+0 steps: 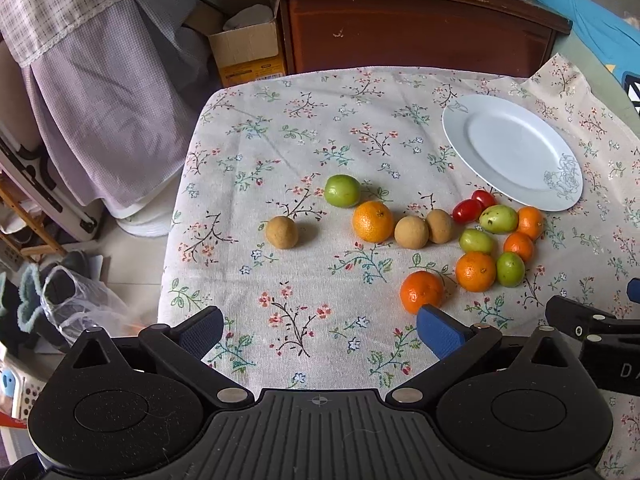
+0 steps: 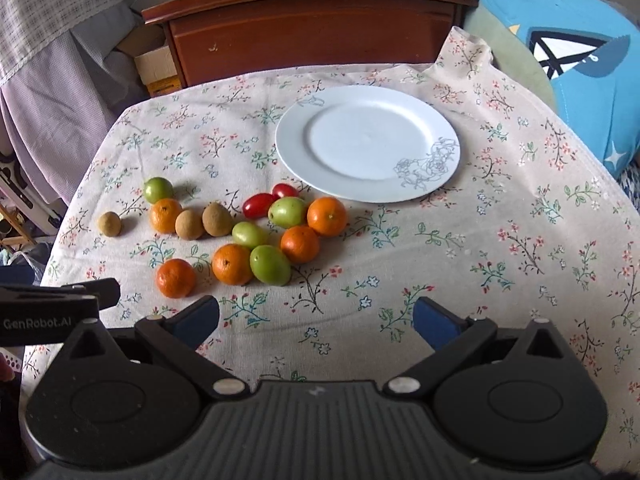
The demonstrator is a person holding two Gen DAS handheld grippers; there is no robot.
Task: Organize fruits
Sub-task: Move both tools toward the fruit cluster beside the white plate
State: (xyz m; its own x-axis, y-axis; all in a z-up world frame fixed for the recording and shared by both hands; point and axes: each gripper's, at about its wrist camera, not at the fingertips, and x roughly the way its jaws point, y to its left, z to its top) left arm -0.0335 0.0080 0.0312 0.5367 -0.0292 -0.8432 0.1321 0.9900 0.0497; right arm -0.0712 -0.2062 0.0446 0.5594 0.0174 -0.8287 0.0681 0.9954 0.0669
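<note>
Both the left gripper [image 1: 320, 330] and the right gripper [image 2: 316, 318] hover with jaws released, grasping nothing. The white plate [image 2: 444, 136] lies bare on the cloth-covered bench [image 2: 500, 260]. The fruits [image 2: 248, 232] cluster just beside the plate's near-left rim, a lone brown one [image 2: 109, 223] farthest from it.

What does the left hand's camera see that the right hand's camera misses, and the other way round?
Only the left wrist view shows the floor beside the table, with a clear plastic bag and a lilac checked cloth hanging there.

Only the right wrist view shows most of the blue cushion with its printed design, and the tablecloth to the right of the plate.

Both show the white plate with nothing on it, the loose fruit in front of it, the wooden cabinet, and an open pair of blue-padded fingers.
</note>
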